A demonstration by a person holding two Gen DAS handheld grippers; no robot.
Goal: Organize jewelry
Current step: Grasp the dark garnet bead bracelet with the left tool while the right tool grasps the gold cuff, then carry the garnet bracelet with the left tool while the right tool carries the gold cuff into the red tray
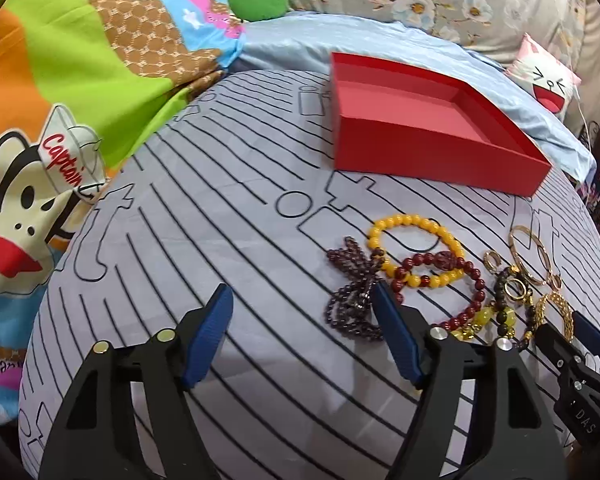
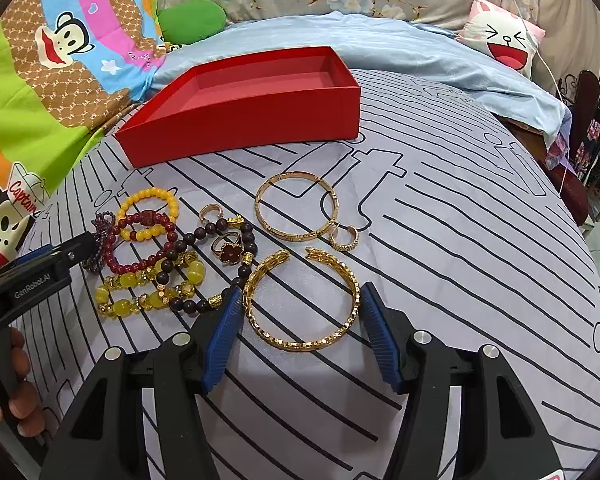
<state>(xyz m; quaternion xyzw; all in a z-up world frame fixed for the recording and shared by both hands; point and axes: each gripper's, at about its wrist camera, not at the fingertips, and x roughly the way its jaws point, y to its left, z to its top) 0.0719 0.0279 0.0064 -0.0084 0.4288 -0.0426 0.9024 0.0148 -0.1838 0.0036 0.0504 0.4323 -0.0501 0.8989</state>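
Observation:
An empty red box [image 1: 428, 144] [image 2: 260, 120] sits at the back of the striped sheet. Jewelry lies in front of it: a purple bead bracelet [image 1: 352, 304], a yellow bead bracelet [image 1: 440, 232] [image 2: 150, 196], a dark red bead bracelet [image 2: 140, 264], gold bangles [image 2: 296, 208], a ring [image 2: 230, 250]. My left gripper [image 1: 304, 296] is open, its right finger beside the purple beads. My right gripper [image 2: 300, 300] is open with its fingers on either side of a gold open bangle [image 2: 300, 344]. Neither holds anything.
The striped grey sheet [image 2: 460, 260] lies over a bed. A colourful cartoon blanket [image 1: 60, 120] is on the left, a blue sheet [image 2: 380, 40] and a cartoon pillow [image 2: 504, 40] behind. The bed's edge drops off at the right.

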